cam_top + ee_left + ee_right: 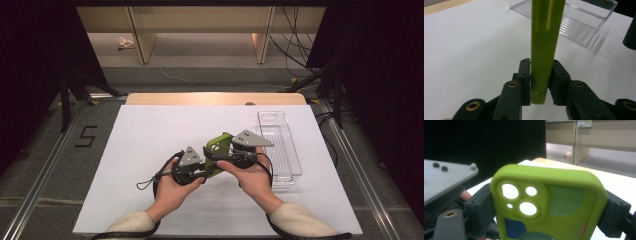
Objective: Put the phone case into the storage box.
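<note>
A lime-green phone case [218,145] with camera cut-outs hangs above the white mat, held between both grippers. My left gripper [209,163] comes in from the left. In the left gripper view the case [544,45] stands edge-on, and my left gripper [541,75] has a pad pressed on each face. My right gripper [229,151] comes from the right under its grey plate. In the right gripper view the case's back [564,202] faces the camera, and my right gripper [547,213] is shut wide across its width, a black pad [614,216] on each side edge.
A clear plastic tray [280,145] lies lengthwise on the mat's right side, just beyond my right hand; it appears again as the tray [584,27] behind the case. The white mat [145,145] covers the wooden table [215,98]. Dark curtains and floor cables surround the table.
</note>
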The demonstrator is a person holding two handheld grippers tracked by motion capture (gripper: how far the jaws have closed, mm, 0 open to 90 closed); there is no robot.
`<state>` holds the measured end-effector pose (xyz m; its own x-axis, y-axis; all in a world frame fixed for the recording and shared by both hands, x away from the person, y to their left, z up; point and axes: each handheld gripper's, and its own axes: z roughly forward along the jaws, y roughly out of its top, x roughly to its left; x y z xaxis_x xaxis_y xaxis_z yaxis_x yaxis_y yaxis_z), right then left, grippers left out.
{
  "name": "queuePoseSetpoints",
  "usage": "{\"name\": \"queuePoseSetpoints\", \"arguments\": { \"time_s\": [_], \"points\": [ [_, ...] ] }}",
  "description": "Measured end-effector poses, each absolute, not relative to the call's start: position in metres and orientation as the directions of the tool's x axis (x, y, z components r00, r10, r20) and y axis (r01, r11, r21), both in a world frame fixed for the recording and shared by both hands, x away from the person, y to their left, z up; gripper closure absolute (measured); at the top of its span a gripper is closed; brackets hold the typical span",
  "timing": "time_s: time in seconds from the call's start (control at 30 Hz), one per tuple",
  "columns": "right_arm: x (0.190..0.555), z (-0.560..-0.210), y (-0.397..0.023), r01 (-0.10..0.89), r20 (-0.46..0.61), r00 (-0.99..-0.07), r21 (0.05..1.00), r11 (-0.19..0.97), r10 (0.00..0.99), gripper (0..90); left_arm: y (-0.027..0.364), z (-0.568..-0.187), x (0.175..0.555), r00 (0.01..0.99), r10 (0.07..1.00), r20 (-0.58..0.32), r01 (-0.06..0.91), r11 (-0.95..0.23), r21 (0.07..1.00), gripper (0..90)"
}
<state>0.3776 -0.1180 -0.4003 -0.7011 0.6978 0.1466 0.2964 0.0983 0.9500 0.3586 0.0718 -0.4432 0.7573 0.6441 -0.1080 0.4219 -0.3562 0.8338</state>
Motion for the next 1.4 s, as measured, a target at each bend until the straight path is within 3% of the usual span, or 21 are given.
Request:
{"name": "queuePoseSetpoints", "arguments": {
  "time_s": [0.5,0.83,1.4],
  "points": [
    [0.385,-0.388,-0.135,0.272,0.138,-0.678,0.959,0.073,0.722,17.2,0.086,-0.436,0.356,0.815,0.574,-0.073,0.374,-0.427,0.823,16.3],
    [0.390,-0.381,-0.148,0.264,0.131,-0.653,0.963,0.062,0.746,17.2,0.104,-0.432,0.354,0.831,0.556,-0.029,0.343,-0.471,0.813,3.8],
    [0.398,-0.369,-0.169,0.235,0.120,-0.606,0.971,0.034,0.786,17.2,0.132,-0.428,0.350,0.813,0.582,-0.020,0.337,-0.442,0.831,3.0]
  ]
}}
